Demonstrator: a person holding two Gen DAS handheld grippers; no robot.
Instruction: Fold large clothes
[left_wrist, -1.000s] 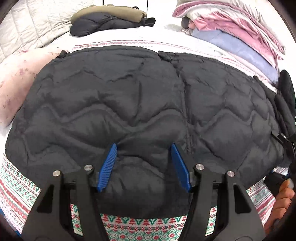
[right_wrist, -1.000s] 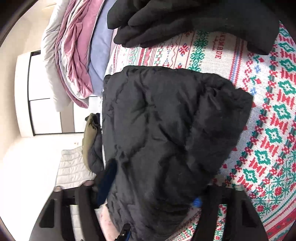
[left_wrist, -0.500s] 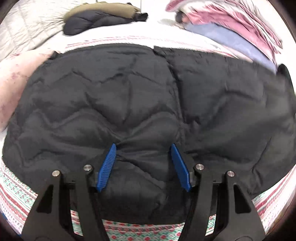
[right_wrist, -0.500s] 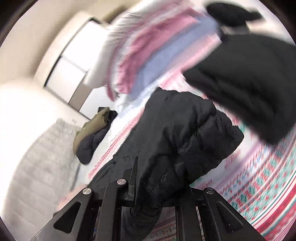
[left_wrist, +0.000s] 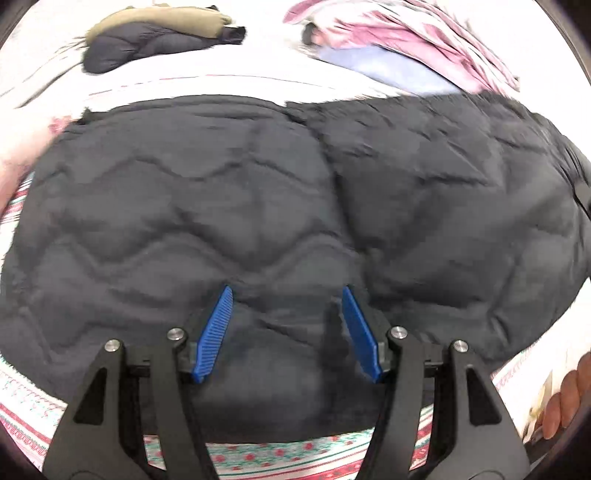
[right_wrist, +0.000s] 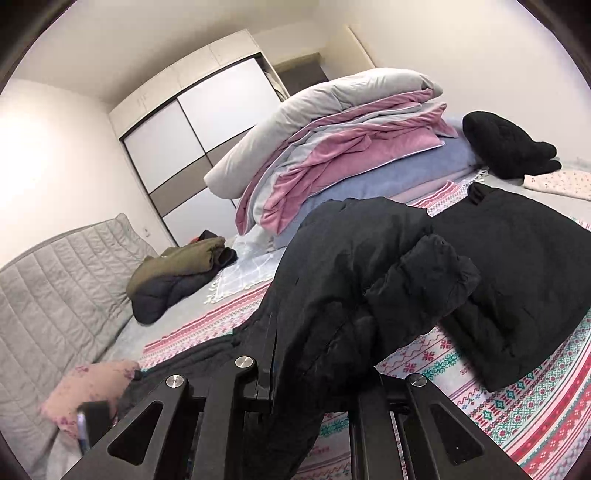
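A large black quilted jacket (left_wrist: 258, 192) lies spread over the patterned bed cover (left_wrist: 258, 454). My left gripper (left_wrist: 286, 291) rests on its near hem, tilted downward. Its blue pads (left_wrist: 214, 332) stand well apart with puffy fabric bulging between them. In the right wrist view, my right gripper (right_wrist: 314, 354) is shut on an edge of the jacket (right_wrist: 369, 277) and holds that side lifted off the bed cover (right_wrist: 517, 406). The fabric hides its fingertips and hangs down over the fingers. The raised part droops toward the right.
Another black garment (right_wrist: 524, 266) lies on the cover just right of the raised fabric. A tall pile of pink, grey and blue bedding (right_wrist: 332, 147) sits behind. An olive and dark jacket (right_wrist: 177, 273), a pink pillow (right_wrist: 92, 391) and the wardrobe (right_wrist: 199, 122) are to the left. A hand (left_wrist: 569, 398) shows at the right edge.
My right gripper closed on the jacket's edge, rolled upright and rose, lifting that side of the jacket. My left gripper stayed on the hem with its pads equally apart.
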